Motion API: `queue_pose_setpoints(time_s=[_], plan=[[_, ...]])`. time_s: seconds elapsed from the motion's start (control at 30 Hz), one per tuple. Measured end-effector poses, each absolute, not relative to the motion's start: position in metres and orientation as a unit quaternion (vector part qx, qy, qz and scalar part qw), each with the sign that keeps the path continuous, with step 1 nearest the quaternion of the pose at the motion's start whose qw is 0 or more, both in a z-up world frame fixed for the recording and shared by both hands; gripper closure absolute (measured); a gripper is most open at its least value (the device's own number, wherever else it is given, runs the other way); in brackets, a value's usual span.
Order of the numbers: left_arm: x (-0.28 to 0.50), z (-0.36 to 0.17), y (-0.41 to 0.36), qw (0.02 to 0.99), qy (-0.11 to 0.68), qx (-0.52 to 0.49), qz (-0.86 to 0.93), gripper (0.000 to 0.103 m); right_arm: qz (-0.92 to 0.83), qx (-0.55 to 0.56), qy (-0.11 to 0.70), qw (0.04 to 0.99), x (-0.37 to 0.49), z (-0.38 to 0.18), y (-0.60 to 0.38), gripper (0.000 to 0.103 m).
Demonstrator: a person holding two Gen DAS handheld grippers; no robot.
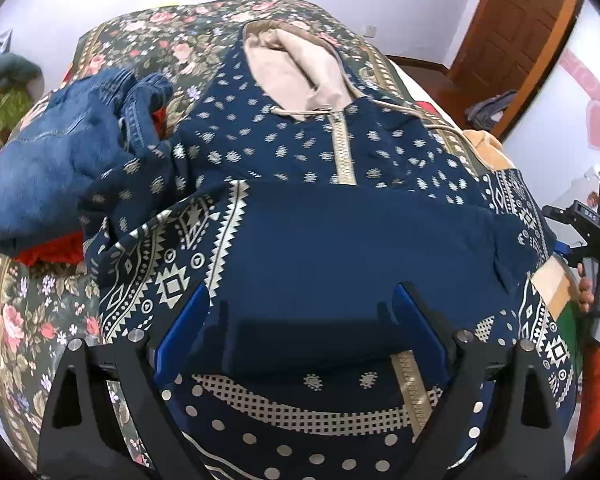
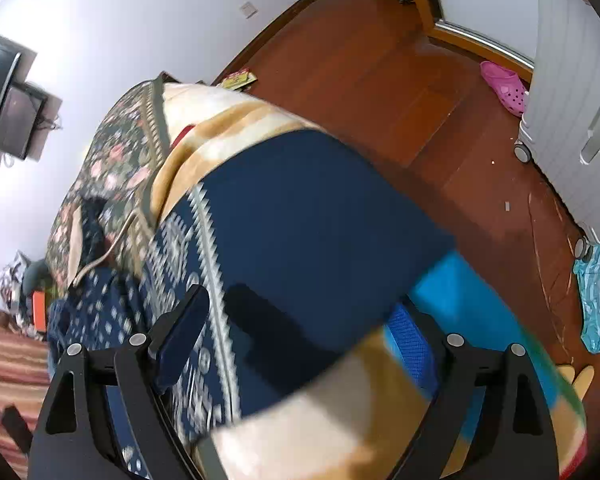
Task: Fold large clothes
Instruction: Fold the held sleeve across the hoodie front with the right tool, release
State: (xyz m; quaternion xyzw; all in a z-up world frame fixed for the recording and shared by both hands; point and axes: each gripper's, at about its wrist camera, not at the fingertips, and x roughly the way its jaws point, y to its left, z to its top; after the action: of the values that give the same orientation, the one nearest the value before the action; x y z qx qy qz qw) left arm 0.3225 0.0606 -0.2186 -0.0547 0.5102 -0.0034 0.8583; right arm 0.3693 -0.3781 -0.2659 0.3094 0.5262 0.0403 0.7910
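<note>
hoodie: our navy patterned hoodie [image 1: 300,152] lies spread front-up on the bed [image 1: 40,320], hood at the far end, zipper [image 1: 342,148] running down the middle, with a plain navy flap folded across its chest.

left gripper: our left gripper [image 1: 300,320] sits low over the folded flap, blue pads spread wide on either side of it, nothing pinched between them.

right gripper: our right gripper [image 2: 304,332] is at the hoodie's right edge near the side of the bed; jaws spread, a plain navy fold [image 2: 320,220] lying between and ahead of them. This view is blurry, so we can't tell if the pads actually touch the cloth.

hand pose: both point forward along the bed. In the left view our right gripper shows off at the right edge with a hand [image 1: 588,288] on it.

around: jeans [image 1: 60,160] are bunched at the hoodie's left sleeve, something red [image 1: 52,254] poking out underneath. A tan-and-cream blanket [image 2: 228,128] sits under the hoodie's right side. On the wood floor [image 2: 380,80] there's a pink clog [image 2: 504,86] and a white suitcase [image 2: 572,80].
</note>
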Motion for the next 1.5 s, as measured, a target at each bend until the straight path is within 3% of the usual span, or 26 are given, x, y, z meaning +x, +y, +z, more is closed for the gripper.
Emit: queue_pose_setpoints(time_s=[0.17,0.23,0.4,0.5,0.83,0.97,1.1,1.27,1.33,1.4,1.5], plan=[[0.321,-0.223,0.070,0.855,0.514,-0.068,0.011,0.010,0.009,0.321,0.516,0.794,0.390,-0.272,-0.380,0.016],[0.320,-0.224,0.072,0.854,0.516,-0.069,0.014,0.010,-0.004,0.315,0.510,0.801,0.391,-0.269,-0.380,0.024],[0.313,-0.220,0.073,0.859,0.509,-0.059,0.021,0.010,-0.026,0.277,0.485,0.829,0.387,-0.252,-0.381,0.093],[0.309,-0.214,0.075,0.861,0.504,-0.055,0.024,0.010,-0.006,0.257,0.462,0.849,0.381,-0.227,-0.377,0.094],[0.289,-0.196,0.080,0.870,0.489,-0.059,0.029,0.010,0.174,0.158,0.349,0.907,0.342,-0.095,-0.283,0.095],[0.280,-0.191,0.081,0.872,0.485,-0.058,0.029,0.010,0.247,0.132,0.381,0.881,0.330,-0.098,-0.241,0.093],[0.271,-0.188,0.083,0.874,0.483,-0.056,0.031,0.010,0.272,0.113,0.470,0.832,0.334,-0.138,-0.208,0.091],[0.266,-0.194,0.089,0.869,0.490,-0.058,0.034,0.010,0.287,0.113,0.565,0.765,0.334,-0.186,-0.191,0.070],[0.265,-0.197,0.091,0.867,0.493,-0.059,0.036,0.010,0.285,0.106,0.570,0.764,0.328,-0.190,-0.188,0.061],[0.265,-0.201,0.092,0.866,0.496,-0.061,0.037,0.010,0.275,0.104,0.566,0.771,0.325,-0.185,-0.195,0.043],[0.266,-0.204,0.094,0.864,0.498,-0.068,0.037,0.010,0.258,0.123,0.547,0.787,0.326,-0.171,-0.216,0.027]])
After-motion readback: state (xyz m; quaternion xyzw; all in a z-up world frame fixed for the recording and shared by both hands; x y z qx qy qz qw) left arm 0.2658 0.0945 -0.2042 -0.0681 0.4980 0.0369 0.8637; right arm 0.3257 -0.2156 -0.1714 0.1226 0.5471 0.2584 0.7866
